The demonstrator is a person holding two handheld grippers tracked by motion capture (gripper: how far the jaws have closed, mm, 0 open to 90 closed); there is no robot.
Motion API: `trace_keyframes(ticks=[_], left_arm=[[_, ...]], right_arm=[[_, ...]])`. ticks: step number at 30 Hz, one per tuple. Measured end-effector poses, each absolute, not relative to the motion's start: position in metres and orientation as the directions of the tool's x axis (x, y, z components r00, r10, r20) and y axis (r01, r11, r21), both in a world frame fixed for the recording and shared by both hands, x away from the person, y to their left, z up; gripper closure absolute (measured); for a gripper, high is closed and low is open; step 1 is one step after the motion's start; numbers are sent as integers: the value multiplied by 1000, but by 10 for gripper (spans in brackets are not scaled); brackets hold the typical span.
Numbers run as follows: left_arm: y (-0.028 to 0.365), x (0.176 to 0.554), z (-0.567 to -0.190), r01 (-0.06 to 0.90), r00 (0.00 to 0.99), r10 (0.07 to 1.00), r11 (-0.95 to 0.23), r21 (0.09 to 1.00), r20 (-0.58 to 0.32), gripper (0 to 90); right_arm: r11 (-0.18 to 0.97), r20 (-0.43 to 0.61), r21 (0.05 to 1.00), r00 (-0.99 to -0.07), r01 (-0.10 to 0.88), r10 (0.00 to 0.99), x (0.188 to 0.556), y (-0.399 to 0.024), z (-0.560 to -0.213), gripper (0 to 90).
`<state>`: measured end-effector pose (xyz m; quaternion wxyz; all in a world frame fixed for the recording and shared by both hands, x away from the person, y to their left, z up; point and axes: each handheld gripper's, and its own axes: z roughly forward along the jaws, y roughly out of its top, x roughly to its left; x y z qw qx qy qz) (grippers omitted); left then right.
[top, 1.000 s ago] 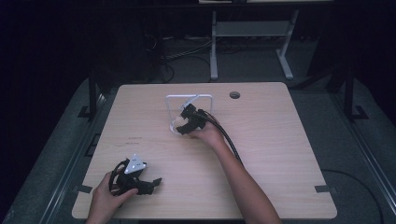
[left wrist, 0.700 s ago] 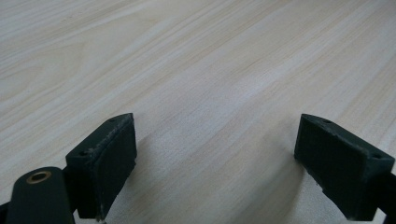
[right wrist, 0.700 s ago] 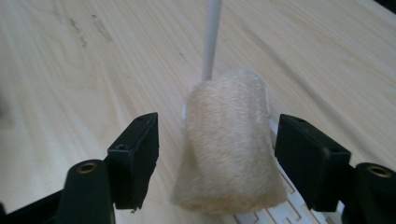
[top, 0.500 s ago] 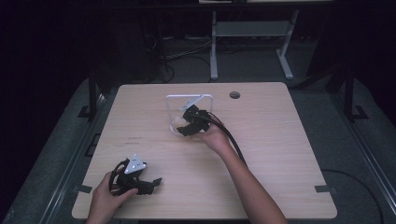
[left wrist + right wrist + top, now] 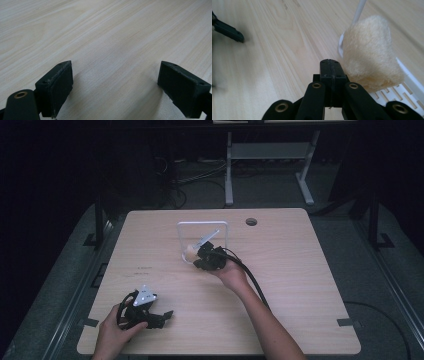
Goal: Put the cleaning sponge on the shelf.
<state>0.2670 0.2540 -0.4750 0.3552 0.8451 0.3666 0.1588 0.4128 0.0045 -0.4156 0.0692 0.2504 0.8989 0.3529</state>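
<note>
Right now, per item:
Right gripper (image 5: 331,68): jaws just clenched together, nothing between them.
Cream fluffy sponge (image 5: 370,53): right of frame, on white slotted plastic tray (image 5: 404,93).
Left gripper (image 5: 120,82): jaws released over pale wooden table (image 5: 105,32).
Risk: the closed jaws may nudge the sponge off the tray.

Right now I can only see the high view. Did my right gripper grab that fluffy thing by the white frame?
Observer: No. In the right gripper view, the right gripper has just closed, with nothing between its jaws. The cream fluffy thing sits close beside them.
Operator: What is the fluffy thing sitting on?
Observer: Its bottom rests on a white slotted tray, right at the tray's corner.
Operator: And my left gripper?
Observer: In the left gripper view, the left gripper is open, with only bare table between its jaws.
</note>
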Motion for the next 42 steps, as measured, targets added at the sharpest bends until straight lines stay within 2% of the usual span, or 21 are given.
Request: trace_keyframes(ticks=[11,26,34,42], left_arm=[[254,267,-475,506,680,733,-479,718,10,122],[254,267,-475,508,679,734,-474,719,5,122],[254,267,-475,508,679,734,-474,719,5,122],[254,267,-475,508,678,735,-474,719,5,122]], right_arm=[[642,41,636,-849,429,527,422,-2,-436,900],[615,40,627,-807,479,589,436,-19,-442,900],[605,38,641,-806,473,590,435,-24,-443,898],[596,39,653,-806,468,590,421,-33,-434,681]])
